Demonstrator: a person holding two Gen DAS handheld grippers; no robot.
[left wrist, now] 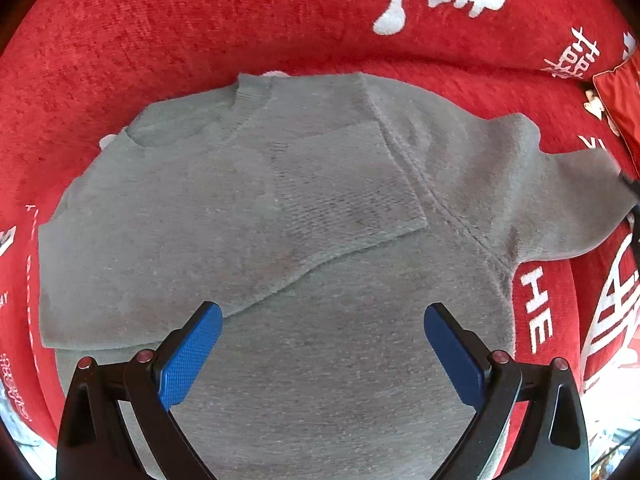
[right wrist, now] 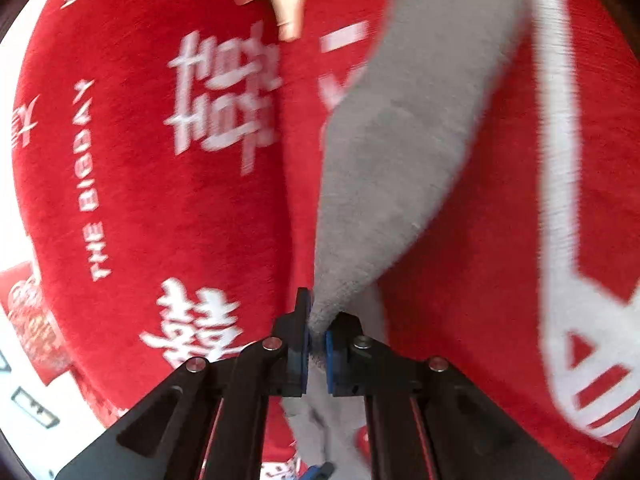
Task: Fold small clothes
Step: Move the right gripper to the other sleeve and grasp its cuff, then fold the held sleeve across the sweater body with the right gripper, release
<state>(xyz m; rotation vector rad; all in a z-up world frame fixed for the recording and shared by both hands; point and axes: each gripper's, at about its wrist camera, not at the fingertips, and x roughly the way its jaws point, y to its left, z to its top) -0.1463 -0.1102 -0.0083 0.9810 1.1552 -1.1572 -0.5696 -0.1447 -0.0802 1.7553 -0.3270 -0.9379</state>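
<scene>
Grey knit, a small sweater (left wrist: 280,208), is spread flat on a red blanket (left wrist: 160,32) printed with white lettering. One sleeve (left wrist: 344,184) is already laid across the chest, so the sleeve-folding step appears to be in hand. The other sleeve (right wrist: 400,140) is pinched at its cuff by the right tongs (right wrist: 317,344), whose jaws are closed on the fabric. The left tongs (left wrist: 323,344) are held wide open above the lower body, gripping nothing. Next, the held sleeve would likely need to be carried over the torso and released flat, without the body being dragged.
</scene>
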